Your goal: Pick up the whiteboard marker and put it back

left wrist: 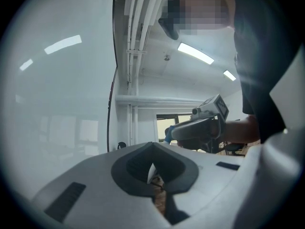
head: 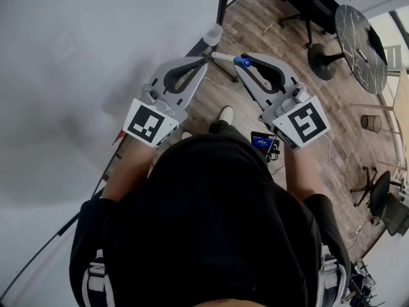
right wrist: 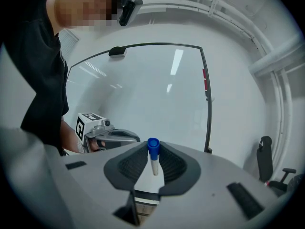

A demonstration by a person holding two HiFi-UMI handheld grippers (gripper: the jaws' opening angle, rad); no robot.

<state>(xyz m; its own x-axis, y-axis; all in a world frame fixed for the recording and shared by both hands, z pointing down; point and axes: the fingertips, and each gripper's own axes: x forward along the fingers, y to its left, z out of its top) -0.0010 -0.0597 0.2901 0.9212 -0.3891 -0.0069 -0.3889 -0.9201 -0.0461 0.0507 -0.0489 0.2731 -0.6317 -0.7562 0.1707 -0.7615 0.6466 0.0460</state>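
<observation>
Beside the whiteboard (head: 70, 69), I am holding my right gripper (head: 246, 61) out in front of me, its jaws clamping the whiteboard marker (right wrist: 153, 160) between their dark pads, with the blue cap (right wrist: 153, 145) sticking out at the tips. My left gripper (head: 204, 61) is hovering just beside it, tip near tip, its jaws resting together with nothing between them. Both grippers are hanging over the wooden floor (head: 332, 133), and a black office chair (head: 313, 2) is standing well apart from them.
</observation>
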